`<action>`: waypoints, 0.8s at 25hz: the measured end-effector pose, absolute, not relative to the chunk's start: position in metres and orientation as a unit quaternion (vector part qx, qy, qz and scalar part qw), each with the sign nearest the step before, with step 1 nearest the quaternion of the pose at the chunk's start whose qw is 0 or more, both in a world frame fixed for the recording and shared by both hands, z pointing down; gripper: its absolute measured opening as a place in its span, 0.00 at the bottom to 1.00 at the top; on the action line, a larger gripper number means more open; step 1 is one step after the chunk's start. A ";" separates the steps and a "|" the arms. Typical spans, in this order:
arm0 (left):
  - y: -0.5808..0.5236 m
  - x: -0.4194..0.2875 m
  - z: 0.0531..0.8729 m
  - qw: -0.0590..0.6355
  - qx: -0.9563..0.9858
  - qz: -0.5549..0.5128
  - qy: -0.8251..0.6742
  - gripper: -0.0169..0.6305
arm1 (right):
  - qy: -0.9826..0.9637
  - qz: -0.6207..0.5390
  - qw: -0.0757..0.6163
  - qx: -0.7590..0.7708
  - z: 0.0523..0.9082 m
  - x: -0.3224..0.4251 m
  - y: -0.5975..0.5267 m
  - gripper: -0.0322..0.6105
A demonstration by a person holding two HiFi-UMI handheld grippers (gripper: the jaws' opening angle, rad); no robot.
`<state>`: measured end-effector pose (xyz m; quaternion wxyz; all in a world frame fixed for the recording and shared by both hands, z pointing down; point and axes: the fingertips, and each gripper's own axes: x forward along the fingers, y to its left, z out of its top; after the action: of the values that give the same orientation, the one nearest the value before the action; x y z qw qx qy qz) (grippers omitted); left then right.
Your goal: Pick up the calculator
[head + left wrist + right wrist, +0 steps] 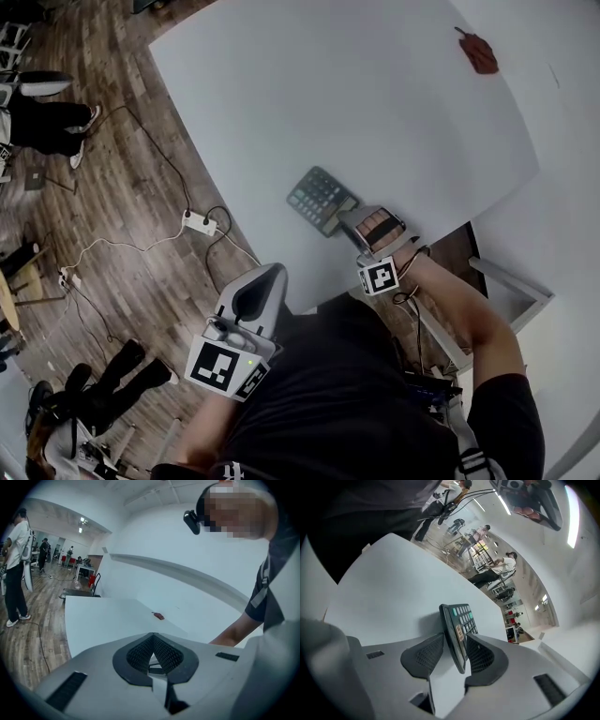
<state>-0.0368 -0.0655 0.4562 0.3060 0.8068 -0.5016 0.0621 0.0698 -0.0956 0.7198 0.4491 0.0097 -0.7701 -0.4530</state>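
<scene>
The dark calculator (319,197) with grey and green keys lies at the front edge of the white table (356,94). My right gripper (345,218) reaches it from the near side. In the right gripper view the calculator (461,616) shows edge-on between the two jaws of the right gripper (454,638). The jaws stand wide with the pads close to both its faces, not pressing. My left gripper (274,274) hangs off the table at the lower left, beside the person's body. In its own view the left gripper (152,637) is shut with nothing in it.
A small red object (479,53) lies far back right on the table, also seen as the red object (159,616). A white power strip (199,223) and cables lie on the wooden floor left of the table. People stand at the left.
</scene>
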 end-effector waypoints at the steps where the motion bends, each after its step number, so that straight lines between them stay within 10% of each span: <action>1: -0.065 -0.038 0.458 0.308 0.805 0.062 -0.504 0.04 | -0.765 -0.460 0.451 0.006 0.724 0.069 -0.097 0.26; 20: -0.057 -0.065 0.458 0.306 0.800 0.047 -0.513 0.04 | -0.765 -0.459 0.451 0.016 0.703 0.046 -0.105 0.14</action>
<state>-0.0651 -0.0571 0.4584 0.3064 0.8004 -0.5131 0.0471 0.0459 -0.1055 0.7028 0.4507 0.0156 -0.7654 -0.4591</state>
